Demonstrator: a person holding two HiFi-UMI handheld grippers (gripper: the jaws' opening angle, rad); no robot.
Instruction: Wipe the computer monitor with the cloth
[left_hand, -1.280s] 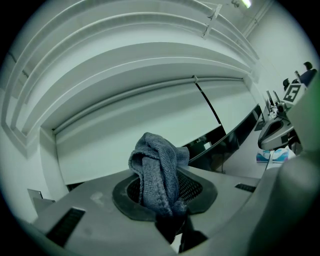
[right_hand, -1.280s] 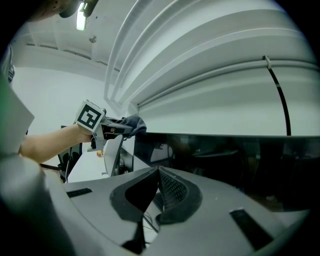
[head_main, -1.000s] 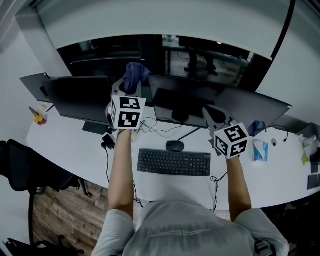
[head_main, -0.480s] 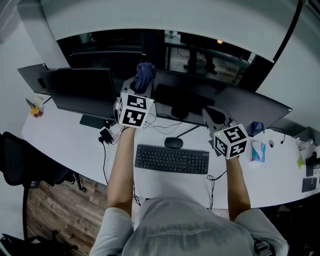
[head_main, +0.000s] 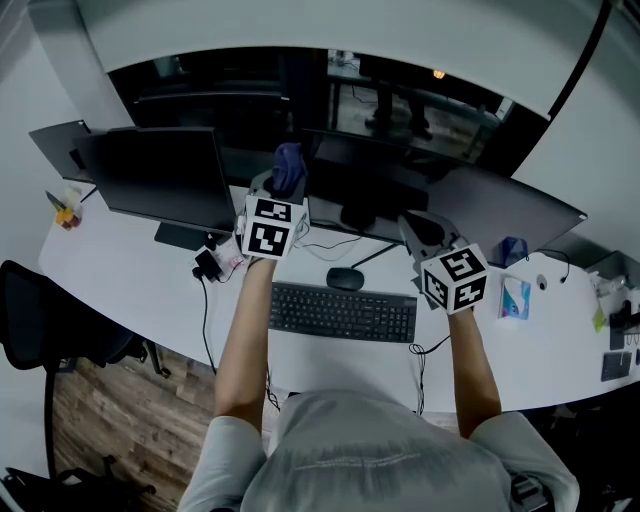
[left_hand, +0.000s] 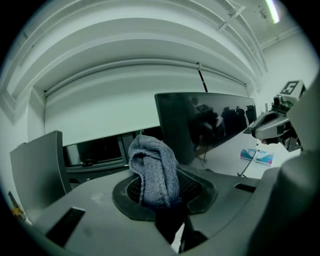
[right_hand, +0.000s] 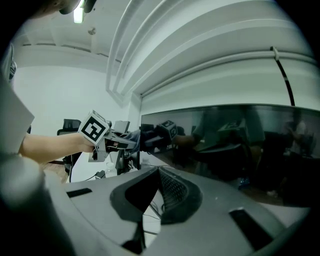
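At the middle of the curved tabletop (head_main: 120, 270), the left hand-held gripper (head_main: 284, 188) is clamped on the blue cloth (left_hand: 155, 170). The cloth bunches up out of its jaws, right at the left edge of the centre computer monitor (head_main: 372, 185), though whether it touches the screen can't be told. Over on the right, the right hand-held gripper (right_hand: 159, 171) has its jaws together with nothing between them. It hangs near the monitor's lower right, beyond the keyboard (head_main: 343, 312) and mouse (head_main: 345, 279).

The cloth (left_hand: 154, 172) is a coarse, matt knit. The monitor (left_hand: 215, 125) has a glossy screen that mirrors the room. The bench (head_main: 130, 270) looks smooth and white. At lower left, the floor (head_main: 110, 420) shows wood-grained planks.
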